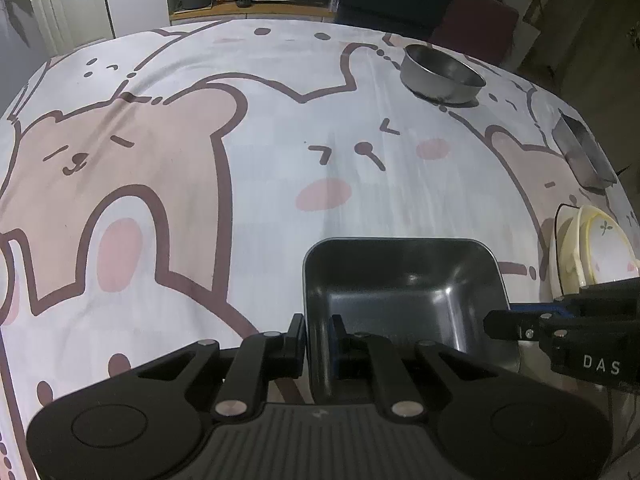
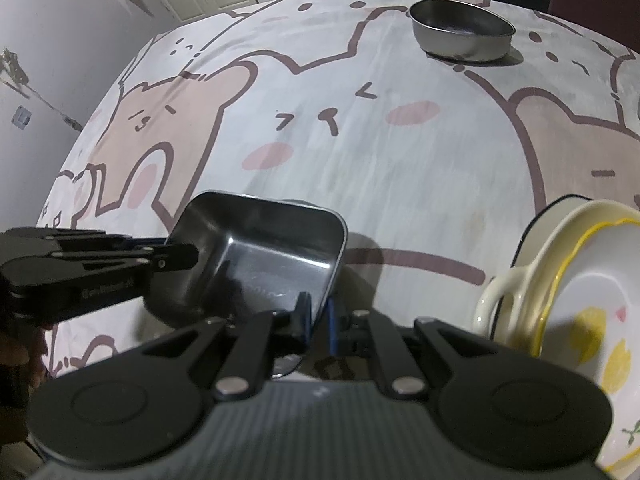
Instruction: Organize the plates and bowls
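A dark rectangular metal tray is held over the cartoon-print tablecloth between both grippers. My left gripper is shut on its left wall, one finger inside and one outside. In the right wrist view that gripper reaches in from the left onto the tray's rim. My right gripper is shut on the tray's right wall near its near corner, and the left wrist view shows it coming in from the right. The tray looks tilted. Whether it touches the cloth I cannot tell.
A round steel bowl stands at the far side of the table. A second rectangular metal tray lies near the right edge. Stacked cream and yellow-rimmed ceramic dishes sit close to the right of the held tray.
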`<state>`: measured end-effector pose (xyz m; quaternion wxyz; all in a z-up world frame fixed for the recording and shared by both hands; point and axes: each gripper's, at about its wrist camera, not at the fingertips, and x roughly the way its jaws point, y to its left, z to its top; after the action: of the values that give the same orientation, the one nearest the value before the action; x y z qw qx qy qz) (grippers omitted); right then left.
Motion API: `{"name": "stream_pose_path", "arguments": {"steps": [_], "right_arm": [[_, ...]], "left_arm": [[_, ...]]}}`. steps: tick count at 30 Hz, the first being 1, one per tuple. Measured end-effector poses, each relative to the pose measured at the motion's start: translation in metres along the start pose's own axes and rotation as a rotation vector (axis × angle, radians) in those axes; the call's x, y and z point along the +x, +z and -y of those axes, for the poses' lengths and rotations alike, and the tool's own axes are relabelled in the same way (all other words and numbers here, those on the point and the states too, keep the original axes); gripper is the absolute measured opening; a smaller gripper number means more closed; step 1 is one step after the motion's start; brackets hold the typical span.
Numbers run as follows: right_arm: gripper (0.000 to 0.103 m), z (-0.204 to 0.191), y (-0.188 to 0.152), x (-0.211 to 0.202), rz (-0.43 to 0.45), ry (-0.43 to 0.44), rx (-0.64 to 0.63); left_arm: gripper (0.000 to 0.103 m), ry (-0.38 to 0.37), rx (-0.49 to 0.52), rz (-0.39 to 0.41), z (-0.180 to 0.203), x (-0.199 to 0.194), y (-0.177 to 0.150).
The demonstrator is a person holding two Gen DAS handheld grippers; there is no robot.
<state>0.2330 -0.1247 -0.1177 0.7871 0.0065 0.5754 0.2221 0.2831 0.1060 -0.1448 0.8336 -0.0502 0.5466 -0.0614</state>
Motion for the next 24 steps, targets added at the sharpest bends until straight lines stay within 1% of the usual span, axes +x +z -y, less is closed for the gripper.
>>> {"name": "stream_pose_path", "arguments": {"steps": [17, 19, 21, 23, 24], "right_arm": [[0.010, 0.0009, -0.0017, 0.0010, -0.013, -0.002, 0.010], [0.011, 0.0013, -0.0021, 0.0014, -0.016, 0.000, 0.011], [0.013, 0.0026, -0.0025, 0.0022, -0.020, 0.007, 0.013], [0.015, 0.0039, -0.0027, 0.0028, -0.021, 0.011, 0.021], [0.018, 0.0047, -0.0026, 0.0030, -0.022, 0.011, 0.024]], "left_arm": [[0.012, -0.002, 0.009, -0.005, 0.0022, 0.0005, -0.0008], [0.015, -0.004, 0.010, -0.006, 0.0028, 0.0006, -0.0012], [0.016, -0.007, 0.011, -0.006, 0.0033, 0.0002, -0.0015], [0.023, -0.007, 0.011, -0.007, 0.0031, 0.0001, -0.0014], [0.032, -0.005, 0.012, -0.008, 0.0025, 0.0000, -0.0014]]}}
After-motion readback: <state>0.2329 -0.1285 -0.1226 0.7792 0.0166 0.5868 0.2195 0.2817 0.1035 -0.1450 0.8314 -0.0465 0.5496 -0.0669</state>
